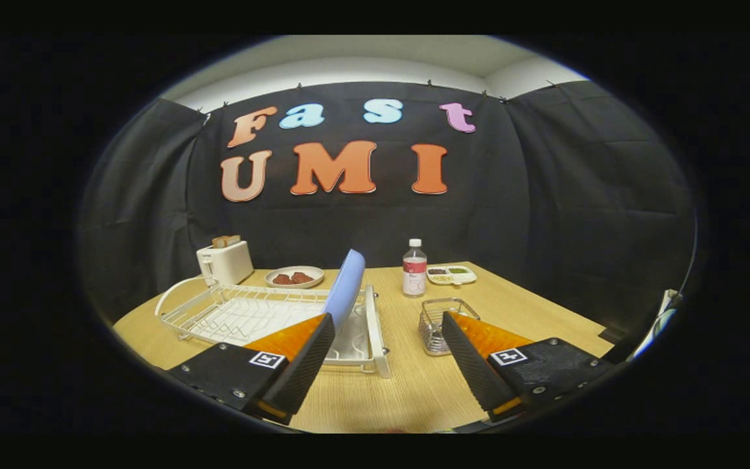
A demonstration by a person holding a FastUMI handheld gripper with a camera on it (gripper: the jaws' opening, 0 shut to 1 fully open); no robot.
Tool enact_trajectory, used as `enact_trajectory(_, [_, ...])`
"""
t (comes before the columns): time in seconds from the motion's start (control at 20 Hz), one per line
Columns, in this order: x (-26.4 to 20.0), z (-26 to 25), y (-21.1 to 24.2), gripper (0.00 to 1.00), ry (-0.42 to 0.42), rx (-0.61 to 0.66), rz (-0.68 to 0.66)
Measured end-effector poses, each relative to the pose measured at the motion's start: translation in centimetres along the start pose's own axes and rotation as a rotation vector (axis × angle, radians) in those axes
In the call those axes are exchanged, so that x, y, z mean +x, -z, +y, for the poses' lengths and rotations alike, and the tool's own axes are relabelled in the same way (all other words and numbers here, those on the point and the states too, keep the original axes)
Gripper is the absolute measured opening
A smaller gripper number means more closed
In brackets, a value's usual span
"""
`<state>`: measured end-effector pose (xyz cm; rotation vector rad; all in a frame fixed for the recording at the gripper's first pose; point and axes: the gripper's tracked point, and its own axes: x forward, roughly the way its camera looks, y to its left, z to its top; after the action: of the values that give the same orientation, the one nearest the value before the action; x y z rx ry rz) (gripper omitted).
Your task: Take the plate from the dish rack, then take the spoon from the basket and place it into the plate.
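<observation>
The gripper (388, 335) stands wide apart at the bottom of the frame, its two black ribbed fingers (300, 365) splayed with bare wooden table (407, 384) between them and nothing held; the left finger overlaps the near edge of the dish rack, the right finger overlaps the near side of the basket.

Left of centre lies the white wire dish rack (245, 316), sitting on the table with its drip tray beneath; the pale blue plate (347, 283) stands upright on edge at the rack's right end, tilted slightly, just beyond the left fingertip; the rest of the rack's slots look bare.

Right of centre, just ahead of the right finger, sits the small wire basket (439, 319); the spoon inside cannot be made out, the finger hiding part of it.

Farther back, in the middle band of the frame: a white toaster (225, 262) at the left with two slices of toast (226, 241) poking from its slots; a round plate holding reddish-brown food pieces (294, 277) beside it; a clear plastic bottle (415, 268) with a white cap standing upright near centre; a white divided dish (451, 275) to its right, its compartments holding dark, green and pale fillings.
</observation>
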<state>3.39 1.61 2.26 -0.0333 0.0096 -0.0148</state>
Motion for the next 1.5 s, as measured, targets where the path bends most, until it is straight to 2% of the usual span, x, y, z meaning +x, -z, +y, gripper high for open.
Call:
enact_trajectory(0.35, [5.2,3.7,-2.0,0.99,-0.052,-0.021,0.026])
enact_trajectory(0.7, [11.0,5.9,0.7,0.97,-0.034,-0.092,0.160])
enact_trajectory(0.8, [11.6,6.3,1.9,0.90,-0.029,-0.094,0.212])
enact_trajectory(0.85, [11.9,6.3,2.2,0.80,-0.020,-0.093,0.224])
enact_trajectory(0.9, [12.3,6.2,2.4,0.76,-0.005,-0.089,0.235])
enact_trajectory(0.95, [12.7,6.2,2.7,0.65,0.005,-0.096,0.241])
enact_trajectory(1.0, [13.1,6.0,2.8,0.60,0.020,-0.111,0.245])
enact_trajectory(1.05, [13.0,5.7,3.0,0.47,0.044,-0.124,0.252])
enact_trajectory(1.1, [12.9,5.6,2.8,0.41,0.058,-0.121,0.251])
enact_trajectory(1.35, [12.9,5.5,2.0,0.28,0.140,-0.088,0.231])
enact_trajectory(1.5, [12.4,6.2,0.8,0.26,0.159,-0.120,0.191])
